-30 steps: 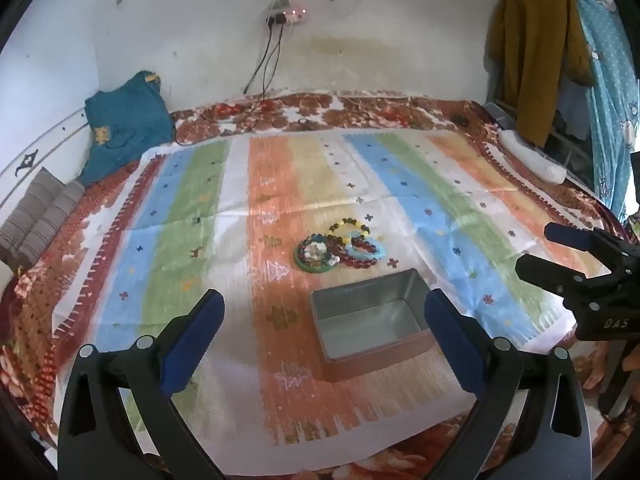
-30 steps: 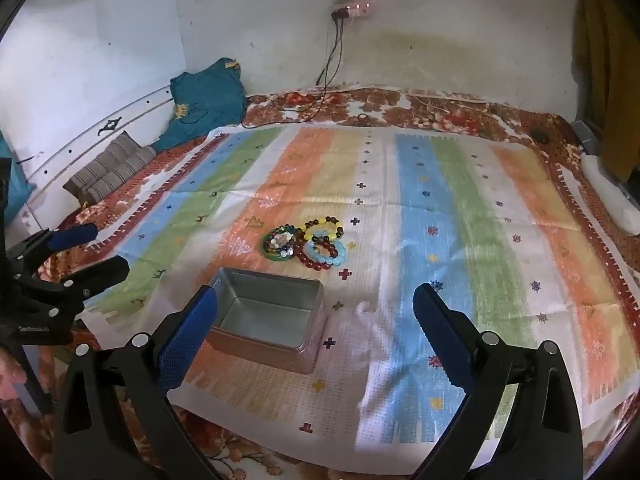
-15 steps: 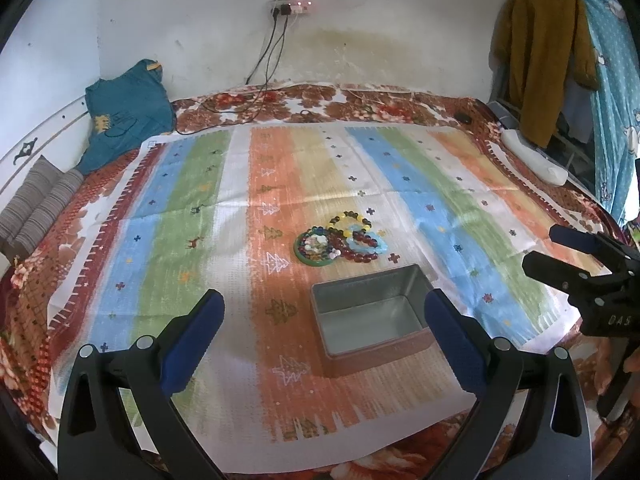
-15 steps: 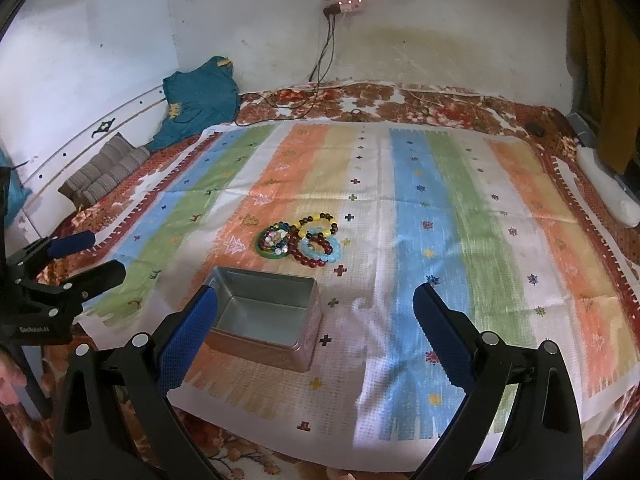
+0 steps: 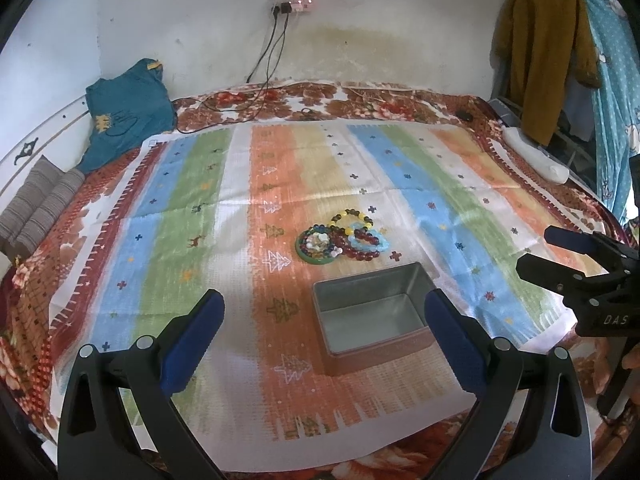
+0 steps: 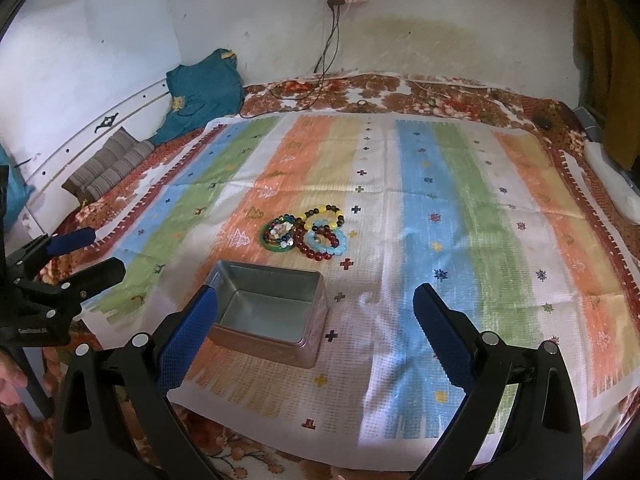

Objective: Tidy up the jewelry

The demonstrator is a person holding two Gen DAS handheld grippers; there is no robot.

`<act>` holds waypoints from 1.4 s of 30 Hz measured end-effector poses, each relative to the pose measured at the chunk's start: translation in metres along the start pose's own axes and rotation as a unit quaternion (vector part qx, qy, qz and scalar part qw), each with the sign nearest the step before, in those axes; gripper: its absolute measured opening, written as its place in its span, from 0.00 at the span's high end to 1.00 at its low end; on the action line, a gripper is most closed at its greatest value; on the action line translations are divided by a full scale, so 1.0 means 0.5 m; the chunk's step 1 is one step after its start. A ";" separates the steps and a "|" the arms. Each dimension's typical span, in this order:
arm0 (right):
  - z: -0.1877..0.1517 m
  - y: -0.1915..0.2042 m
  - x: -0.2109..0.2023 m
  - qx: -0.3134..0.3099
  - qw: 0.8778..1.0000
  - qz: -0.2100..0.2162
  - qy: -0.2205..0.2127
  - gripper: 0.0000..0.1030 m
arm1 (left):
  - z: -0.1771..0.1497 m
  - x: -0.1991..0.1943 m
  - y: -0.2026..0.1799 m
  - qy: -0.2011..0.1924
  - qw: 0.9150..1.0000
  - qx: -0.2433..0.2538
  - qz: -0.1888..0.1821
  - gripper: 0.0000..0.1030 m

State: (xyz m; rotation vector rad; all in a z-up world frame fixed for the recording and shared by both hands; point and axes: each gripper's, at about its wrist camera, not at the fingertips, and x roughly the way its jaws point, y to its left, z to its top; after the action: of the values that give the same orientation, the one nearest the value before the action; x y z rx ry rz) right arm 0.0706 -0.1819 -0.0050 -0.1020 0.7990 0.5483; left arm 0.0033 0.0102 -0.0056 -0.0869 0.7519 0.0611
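A pile of beaded bracelets (image 5: 342, 238) lies on the striped mat: green, dark red, light blue and yellow-black rings. It also shows in the right wrist view (image 6: 306, 234). An open, empty metal tin (image 5: 372, 316) stands just in front of the pile, also seen in the right wrist view (image 6: 266, 312). My left gripper (image 5: 324, 340) is open and empty, above the mat's near edge, with the tin by its right finger. My right gripper (image 6: 316, 338) is open and empty, with the tin by its left finger. Each gripper shows in the other's view, the right (image 5: 552, 252) and the left (image 6: 90, 254).
The striped mat (image 5: 180, 216) covers a floral bedspread (image 5: 360, 100). A teal garment (image 5: 124, 114) and a striped cushion (image 5: 36, 208) lie at the far left. Cables (image 5: 268, 64) hang from a wall socket. Clothes (image 5: 552, 40) hang at the right, with a white object (image 5: 536, 154) below.
Both views have tilted up a little and shifted slightly; the tin and bracelets sit a bit lower in frame. Both grippers stay open and nothing was picked up.
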 end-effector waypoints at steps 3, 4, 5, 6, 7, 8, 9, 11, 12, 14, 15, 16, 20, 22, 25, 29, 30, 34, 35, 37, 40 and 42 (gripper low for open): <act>0.002 0.001 0.005 0.000 1.000 -0.001 0.005 0.04 | -0.001 0.004 0.004 0.002 1.000 -0.002 0.001 0.05; 0.003 0.001 0.007 0.001 1.000 -0.001 0.006 0.04 | 0.000 0.003 0.007 0.001 1.000 -0.006 -0.001 0.05; 0.004 0.000 0.008 0.002 1.000 -0.002 0.007 0.04 | 0.001 -0.003 0.006 -0.004 1.000 -0.009 -0.004 0.05; 0.004 0.000 0.009 0.003 1.000 -0.002 0.008 0.04 | 0.001 -0.007 0.008 -0.009 1.000 -0.012 -0.007 0.05; 0.005 -0.001 0.009 0.004 1.000 0.000 0.008 0.04 | 0.001 -0.009 0.011 -0.011 1.000 -0.015 -0.008 0.05; 0.005 -0.001 0.008 0.005 1.000 0.004 0.007 0.04 | 0.000 -0.009 0.013 -0.011 1.000 -0.018 -0.008 0.05; 0.006 0.000 0.006 0.004 1.000 0.009 0.005 0.04 | 0.004 -0.008 0.012 -0.009 1.000 -0.018 -0.007 0.05; 0.007 0.003 0.009 0.000 1.000 0.009 0.005 0.04 | 0.004 -0.004 0.013 -0.004 1.000 -0.018 0.003 0.05; 0.008 0.003 0.011 -0.002 1.000 0.009 0.007 0.04 | 0.008 -0.001 0.011 0.000 1.000 -0.016 0.008 0.05; 0.013 0.002 0.019 -0.005 1.000 0.008 0.012 0.04 | 0.013 0.009 0.008 0.010 1.000 -0.007 0.010 0.05; 0.016 0.001 0.023 -0.007 1.000 0.005 0.014 0.04 | 0.015 0.013 0.007 0.012 1.000 -0.002 0.010 0.05; 0.021 0.001 0.028 -0.012 1.000 0.001 0.014 0.04 | 0.018 0.016 0.008 0.015 1.000 -0.001 0.009 0.05; 0.033 -0.001 0.034 -0.021 1.000 -0.012 0.009 0.04 | 0.036 0.032 0.018 0.032 0.999 -0.001 0.001 0.05; 0.034 -0.002 0.036 -0.021 1.000 -0.011 0.012 0.04 | 0.045 0.039 0.016 0.032 0.999 0.009 0.009 0.05; 0.042 -0.008 0.050 -0.020 0.999 -0.008 0.025 0.04 | 0.058 0.047 0.017 0.034 0.999 0.019 0.018 0.05; 0.063 -0.009 0.066 -0.021 0.999 -0.010 0.029 0.04 | 0.074 0.067 0.016 0.045 0.998 0.029 0.018 0.05; 0.068 -0.010 0.070 -0.018 0.999 -0.007 0.029 0.04 | 0.078 0.069 0.014 0.045 0.998 0.034 0.014 0.05; 0.085 -0.018 0.092 -0.006 0.999 0.000 0.035 0.04 | 0.093 0.079 0.013 0.043 0.998 0.042 0.023 0.05; 0.087 -0.018 0.096 -0.007 0.999 -0.002 0.037 0.04 | 0.096 0.082 0.014 0.043 0.998 0.043 0.023 0.05; 0.094 -0.020 0.106 -0.007 0.999 -0.004 0.040 0.04 | 0.100 0.091 0.015 0.046 0.997 0.049 0.029 0.05; 0.105 -0.024 0.117 -0.005 0.999 -0.008 0.040 0.04 | 0.105 0.101 0.021 0.049 0.997 0.052 0.036 0.05; 0.111 -0.027 0.126 -0.005 0.999 -0.011 0.043 0.04 | 0.111 0.104 0.023 0.046 0.996 0.053 0.046 0.05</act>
State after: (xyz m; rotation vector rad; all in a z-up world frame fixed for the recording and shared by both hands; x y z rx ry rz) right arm 0.1490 -0.1505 -0.0121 -0.1440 0.8788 0.5287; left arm 0.0779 0.0284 -0.0017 0.0462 0.8497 0.1048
